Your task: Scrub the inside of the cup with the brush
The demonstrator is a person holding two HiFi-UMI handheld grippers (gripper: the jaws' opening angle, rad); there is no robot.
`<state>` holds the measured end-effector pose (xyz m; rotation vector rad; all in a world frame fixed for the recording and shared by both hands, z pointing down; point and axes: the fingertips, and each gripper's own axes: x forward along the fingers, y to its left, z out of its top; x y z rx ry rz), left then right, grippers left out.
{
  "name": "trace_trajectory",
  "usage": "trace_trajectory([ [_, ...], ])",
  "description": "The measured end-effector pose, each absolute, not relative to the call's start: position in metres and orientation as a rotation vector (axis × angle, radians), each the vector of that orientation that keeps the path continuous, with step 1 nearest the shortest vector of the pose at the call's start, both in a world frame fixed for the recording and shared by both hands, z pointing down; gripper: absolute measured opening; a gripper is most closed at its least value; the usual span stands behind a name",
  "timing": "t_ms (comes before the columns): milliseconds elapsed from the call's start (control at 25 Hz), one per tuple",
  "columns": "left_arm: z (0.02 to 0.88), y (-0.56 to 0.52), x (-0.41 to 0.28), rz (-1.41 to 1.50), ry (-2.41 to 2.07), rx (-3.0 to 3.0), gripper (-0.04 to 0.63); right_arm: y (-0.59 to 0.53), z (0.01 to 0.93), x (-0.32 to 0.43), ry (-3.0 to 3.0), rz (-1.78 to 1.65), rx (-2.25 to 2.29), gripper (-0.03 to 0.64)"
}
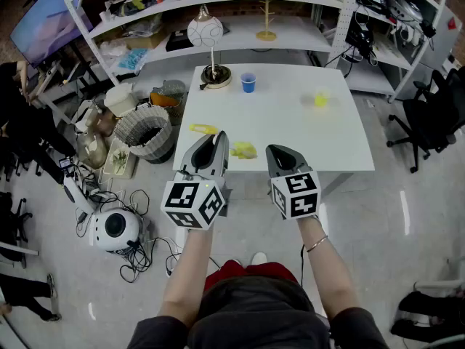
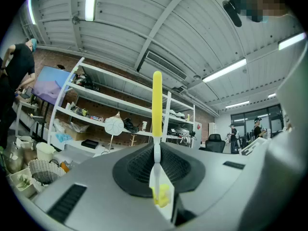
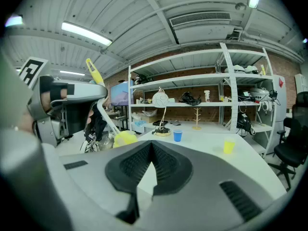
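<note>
Head view: both grippers hover over the near edge of the white table [image 1: 290,129], side by side.

The left gripper [image 1: 216,138] [image 2: 157,153] is clamped on the white neck of the brush [image 1: 243,150] [image 2: 157,105]. The brush's long axis runs crosswise to the jaws. Its yellow handle sticks out on the person's left, and its yellow scrubbing head points right, toward the right gripper [image 1: 280,151] [image 3: 151,158]. That gripper's jaws are pressed together on nothing.

Two cups stand upright on the far half of the table, well apart from both tools. The blue cup [image 1: 248,83] [image 3: 177,135] is roughly straight ahead, between the two grippers' lines. The yellow cup [image 1: 321,99] [image 3: 229,146] is ahead and to the right, nearer the right gripper. Which cup is the one to be scrubbed cannot be told.

Judgement: either cup lies forward of the brush head. The free right gripper is better placed to steady a cup. The brush must then be turned head-down to enter the cup's mouth.
</note>
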<state>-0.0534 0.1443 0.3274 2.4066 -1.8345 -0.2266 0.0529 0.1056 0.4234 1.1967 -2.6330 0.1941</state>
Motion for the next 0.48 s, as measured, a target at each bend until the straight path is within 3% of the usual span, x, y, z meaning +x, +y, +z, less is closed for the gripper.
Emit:
trace_trajectory([
  [480,0.326,0.132,-0.042,-0.225,-1.879,2.386,0.042,0.097,0.415,0.068,-2.626,0.038,1.171,0.018],
])
